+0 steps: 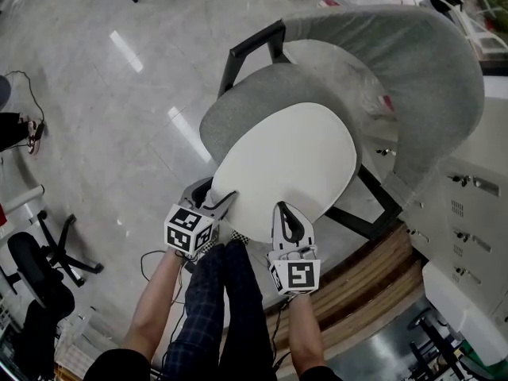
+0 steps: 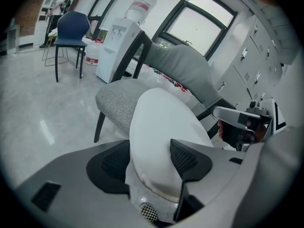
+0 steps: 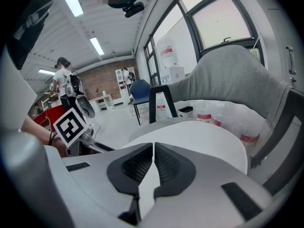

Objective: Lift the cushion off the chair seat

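1. The left gripper (image 2: 149, 158) is open and straddles the near edge of the cushion (image 1: 290, 165) without pressing on it. The right gripper (image 3: 153, 158) pinches that edge.
2. The cushion lies flat on the grey chair seat (image 1: 238, 117), overhanging toward 6 o'clock.
3. It looks light, soft and floppy, so grip the near edge at two spots.
4. Its long axis runs from 7 to 1 o'clock.

The room is bright and evenly lit, with only weak, soft shadows. In the head view the glossy floor (image 1: 119, 94) carries white streaks of glare, and the white cushion (image 1: 286, 165) looks pale, with almost no shading. In the right gripper view the long ceiling lamps (image 3: 76, 1) glow and the windows (image 3: 223, 18) are washed out. Both gripper views bend strongly at the edges, with black corners, and the nearest surfaces are a little soft.
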Tool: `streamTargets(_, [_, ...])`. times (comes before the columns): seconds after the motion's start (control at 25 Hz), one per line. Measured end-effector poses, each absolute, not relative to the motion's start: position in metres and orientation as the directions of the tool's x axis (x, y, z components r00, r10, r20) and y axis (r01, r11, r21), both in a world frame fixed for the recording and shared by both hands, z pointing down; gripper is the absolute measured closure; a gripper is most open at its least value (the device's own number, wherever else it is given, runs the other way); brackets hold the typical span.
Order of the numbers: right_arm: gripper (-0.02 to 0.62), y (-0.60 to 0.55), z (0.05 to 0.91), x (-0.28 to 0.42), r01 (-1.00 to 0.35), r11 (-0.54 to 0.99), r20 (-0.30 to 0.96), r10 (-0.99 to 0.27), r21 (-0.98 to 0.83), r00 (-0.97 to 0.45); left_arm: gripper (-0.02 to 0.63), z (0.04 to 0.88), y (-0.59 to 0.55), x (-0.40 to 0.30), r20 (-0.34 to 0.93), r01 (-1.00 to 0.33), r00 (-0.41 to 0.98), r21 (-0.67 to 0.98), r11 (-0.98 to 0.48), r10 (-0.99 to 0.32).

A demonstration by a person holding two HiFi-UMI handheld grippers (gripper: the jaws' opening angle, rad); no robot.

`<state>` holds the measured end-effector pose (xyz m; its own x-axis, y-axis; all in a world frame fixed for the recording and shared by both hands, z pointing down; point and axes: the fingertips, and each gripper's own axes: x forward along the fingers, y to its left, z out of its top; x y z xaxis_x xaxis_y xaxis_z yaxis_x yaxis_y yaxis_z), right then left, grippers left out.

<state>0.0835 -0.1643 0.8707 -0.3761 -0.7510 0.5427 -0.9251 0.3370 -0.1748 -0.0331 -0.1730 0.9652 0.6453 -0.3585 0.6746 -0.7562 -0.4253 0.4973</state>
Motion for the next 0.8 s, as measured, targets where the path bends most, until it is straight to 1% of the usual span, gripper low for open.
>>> streamTargets(0.2, [0.561,-0.164,0.876,0.088,-0.927,0.329,0.549,-0.749,-0.178,-0.371,0.354,0.968,-0.174,-0.032,0.676,-0.751,0.649,0.494,-0.438,-0.35])
streamTargets(0.24, [0.561,-0.163,0.876,0.088,-0.927,0.329,0.549,-0.749,-0.178,-0.371,0.367,0.967,-0.174,-0.033,0.677,-0.753,0.645,0.487,-0.443,-0.353])
streamTargets(0.48, [0.561,-0.161,0.869,0.092,-0.935,0.309,0.55,-0.757,-0.173,-0.352,0.498,0.958,-0.176,-0.037,0.671,-0.775,0.623,0.455,-0.439,-0.403])
streamTargets(0.64, [0.561,-0.158,0.862,0.098,-0.939,0.304,0.544,-0.766,-0.162,-0.342,0.538,0.949,-0.177,-0.036,0.668,-0.778,0.616,0.431,-0.457,-0.418])
streamTargets(0.8, [0.561,-0.153,0.853,0.104,-0.946,0.285,0.542,-0.776,-0.155,-0.323,0.553,0.937,-0.174,-0.034,0.658,-0.774,0.622,0.431,-0.465,-0.426])
